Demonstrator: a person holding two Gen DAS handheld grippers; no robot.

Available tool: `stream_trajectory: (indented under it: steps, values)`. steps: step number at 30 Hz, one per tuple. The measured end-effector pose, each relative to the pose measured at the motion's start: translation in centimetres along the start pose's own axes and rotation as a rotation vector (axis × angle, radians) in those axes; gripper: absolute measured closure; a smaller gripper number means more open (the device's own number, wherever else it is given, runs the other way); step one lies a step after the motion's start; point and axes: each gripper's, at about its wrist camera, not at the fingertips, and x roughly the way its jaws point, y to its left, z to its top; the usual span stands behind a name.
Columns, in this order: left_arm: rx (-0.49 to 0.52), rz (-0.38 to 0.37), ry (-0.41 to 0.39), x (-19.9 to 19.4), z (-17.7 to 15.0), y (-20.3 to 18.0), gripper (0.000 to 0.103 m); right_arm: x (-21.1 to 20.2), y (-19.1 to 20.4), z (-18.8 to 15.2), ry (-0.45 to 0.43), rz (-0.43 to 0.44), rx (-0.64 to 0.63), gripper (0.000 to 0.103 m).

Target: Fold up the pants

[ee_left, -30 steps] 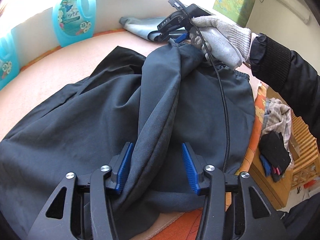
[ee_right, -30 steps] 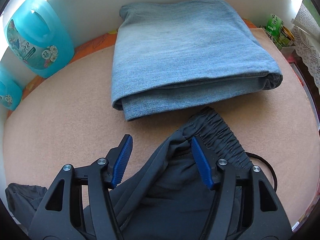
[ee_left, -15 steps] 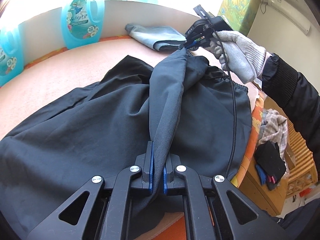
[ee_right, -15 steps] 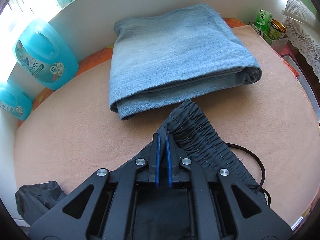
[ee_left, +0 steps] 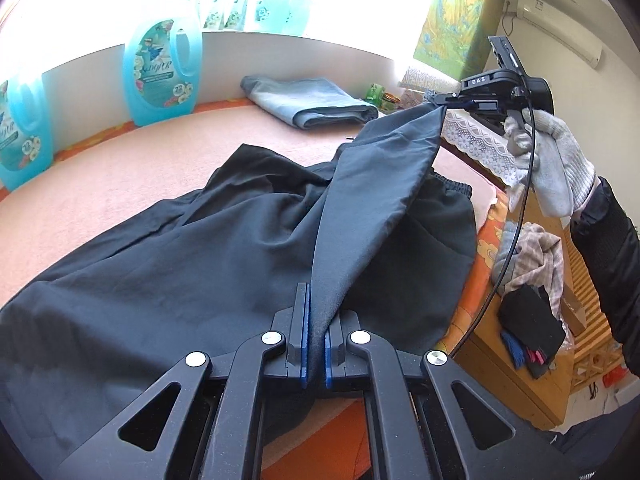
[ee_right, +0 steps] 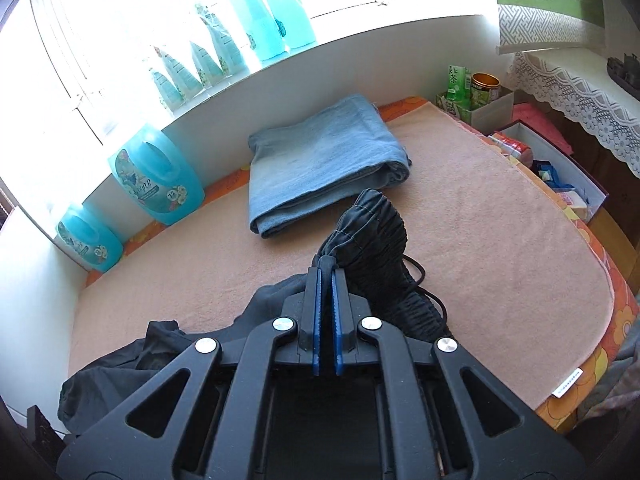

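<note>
Nearest the left wrist camera, the left gripper (ee_left: 316, 350) has its blue-padded fingers clamped on a ridge of the dark charcoal, thin woven pants (ee_left: 168, 280). From that pinch a taut band of cloth rises toward one o'clock to the right gripper (ee_left: 448, 104), held by a hand in a pale grey knitted glove (ee_left: 548, 164). In the right wrist view, the right gripper (ee_right: 326, 312) is closed tight on the gathered elastic waistband (ee_right: 376, 232), which bunches up just past the finger tips, with a black drawstring (ee_right: 420, 280) trailing at three o'clock.

The rest of the pants lies spread and rumpled on the peach-coloured terry cloth surface (ee_left: 132, 168), the legs running away toward nine o'clock. By the look of it, folding has only begun: one side is lifted between the two grips, seemingly to be laid over the other half lengthwise. No fold is set down yet, and the crosswise folds are all still to do.

Farther off, at twelve o'clock, a folded pale blue denim garment (ee_right: 324, 160) sits finished near the white wall. Two translucent turquoise detergent jugs (ee_right: 158, 178) stand at ten o'clock against that wall.
</note>
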Motion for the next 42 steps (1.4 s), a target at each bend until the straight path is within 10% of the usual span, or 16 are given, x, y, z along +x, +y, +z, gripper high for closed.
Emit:
stream_trajectory:
  steps: [13,25,29,42]
  values:
    - [0.074,-0.024,0.076,0.0,-2.4,-1.8,0.099,-0.5,-8.6,-11.1,0.059,0.006,0.24,0.098]
    - [0.09,-0.037,0.104,-0.1,-3.7,-2.4,0.099,0.6,-10.0,-12.7,0.096,0.001,0.269,0.097]
    - [0.085,-0.045,0.11,0.1,-4.0,-2.4,0.099,0.1,-10.4,-12.1,0.058,-0.046,0.287,0.042]
    - [0.071,-0.067,0.125,0.2,-4.3,-2.0,0.099,2.9,-11.5,-10.9,0.067,-0.002,0.371,0.04]
